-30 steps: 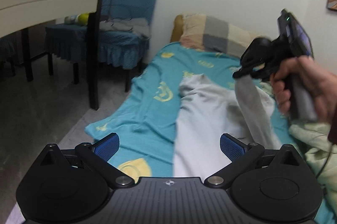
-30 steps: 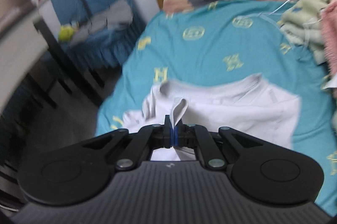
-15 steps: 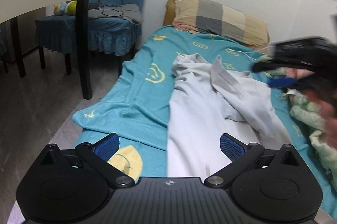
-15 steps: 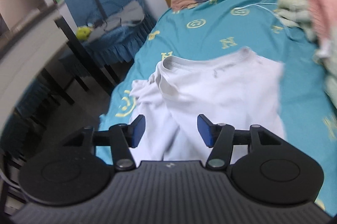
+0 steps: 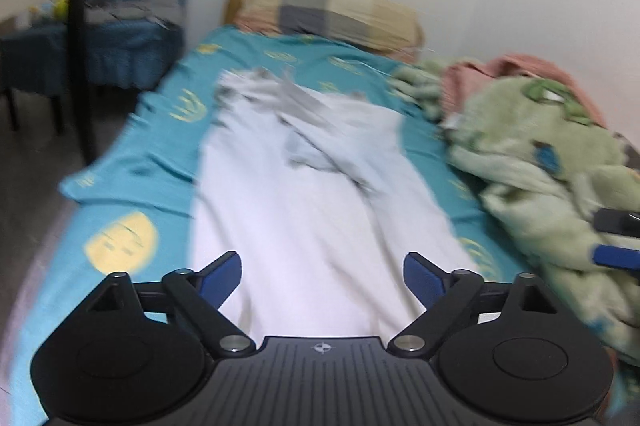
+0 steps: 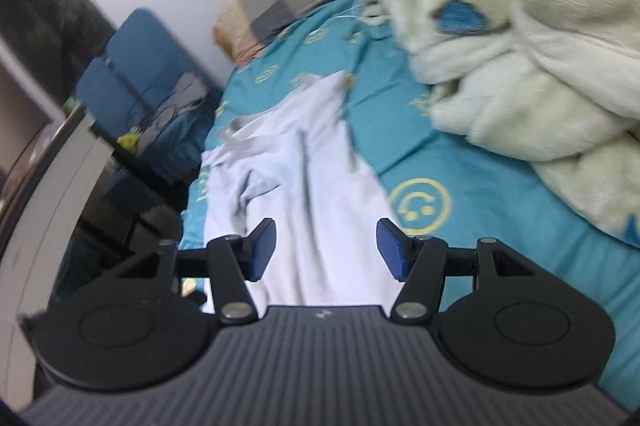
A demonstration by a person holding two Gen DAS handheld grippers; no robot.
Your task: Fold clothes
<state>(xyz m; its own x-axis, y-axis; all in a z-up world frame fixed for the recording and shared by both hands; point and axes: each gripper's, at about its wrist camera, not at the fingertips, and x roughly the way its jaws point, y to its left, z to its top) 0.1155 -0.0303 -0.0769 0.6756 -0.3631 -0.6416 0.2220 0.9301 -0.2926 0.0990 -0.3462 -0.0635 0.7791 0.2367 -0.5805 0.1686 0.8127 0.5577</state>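
A white garment (image 5: 304, 194) lies lengthwise on the teal bedsheet (image 5: 152, 130), with one side folded over its middle. It also shows in the right wrist view (image 6: 304, 178). My left gripper (image 5: 322, 280) is open and empty, above the garment's near end. My right gripper (image 6: 326, 248) is open and empty, also above the near end; its blue fingertips (image 5: 616, 258) show at the right edge of the left wrist view.
A heap of green and pink fleece laundry (image 5: 552, 146) lies on the bed's right side, also in the right wrist view (image 6: 540, 38). A plaid pillow (image 5: 324, 10) sits at the head. Blue chairs (image 5: 132, 6) and a table leg (image 5: 80, 74) stand left.
My right gripper opened and let go of the garment's side, which now lies folded over the middle. It then drew back to the right, near the laundry heap. Both views swung.
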